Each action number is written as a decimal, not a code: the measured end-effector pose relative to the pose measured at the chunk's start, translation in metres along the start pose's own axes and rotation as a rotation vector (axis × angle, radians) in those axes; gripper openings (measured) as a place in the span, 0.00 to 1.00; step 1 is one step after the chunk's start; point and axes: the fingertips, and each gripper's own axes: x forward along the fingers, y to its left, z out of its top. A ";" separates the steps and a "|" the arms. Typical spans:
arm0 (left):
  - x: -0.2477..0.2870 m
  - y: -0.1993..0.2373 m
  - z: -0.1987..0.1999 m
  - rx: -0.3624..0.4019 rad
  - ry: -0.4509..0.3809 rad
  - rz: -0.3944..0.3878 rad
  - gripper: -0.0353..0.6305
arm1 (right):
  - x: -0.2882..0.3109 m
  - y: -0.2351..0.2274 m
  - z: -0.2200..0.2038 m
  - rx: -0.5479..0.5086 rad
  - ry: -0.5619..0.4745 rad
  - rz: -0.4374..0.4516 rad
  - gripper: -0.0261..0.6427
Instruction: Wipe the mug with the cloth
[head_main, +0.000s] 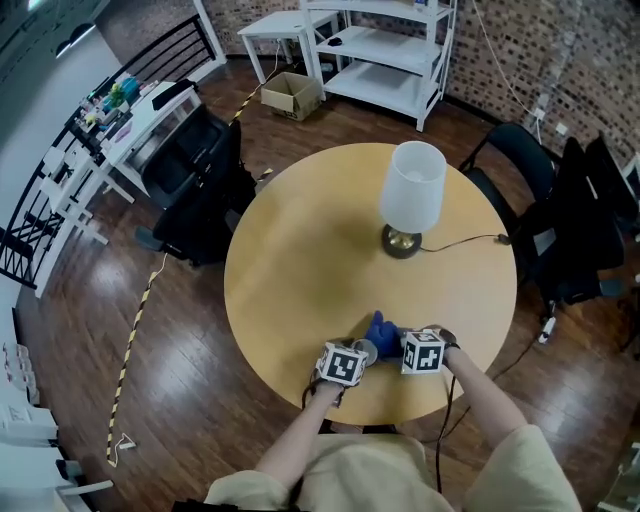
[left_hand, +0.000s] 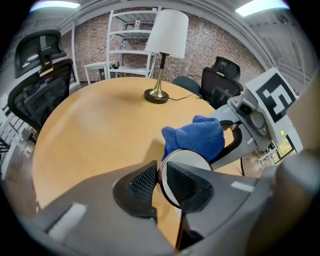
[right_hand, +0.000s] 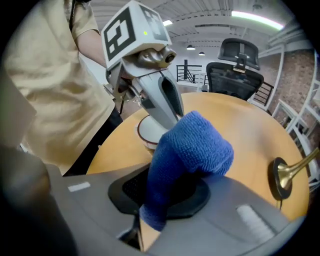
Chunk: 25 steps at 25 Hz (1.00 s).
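I look down on a round wooden desk (head_main: 300, 260) at centre frame, standing on a dark plank floor (head_main: 90, 300). A white-shaded lamp (head_main: 415, 190) stands on the desk's upper right. A black office chair (head_main: 195, 185) sits at left. Along the top are white shelving (head_main: 385, 60), a cardboard box (head_main: 292, 95) and a brick wall (head_main: 570, 60). Striped tape (head_main: 135, 340) crosses the floor at left.
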 end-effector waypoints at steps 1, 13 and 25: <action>-0.001 0.001 -0.002 -0.019 0.005 0.004 0.12 | 0.000 0.004 -0.001 0.009 -0.003 -0.018 0.14; -0.003 -0.004 -0.004 -0.192 -0.017 -0.026 0.14 | 0.017 0.048 0.007 0.097 -0.042 -0.134 0.14; -0.007 0.005 -0.008 -0.307 -0.045 -0.018 0.14 | 0.042 0.072 0.036 0.098 -0.057 -0.134 0.14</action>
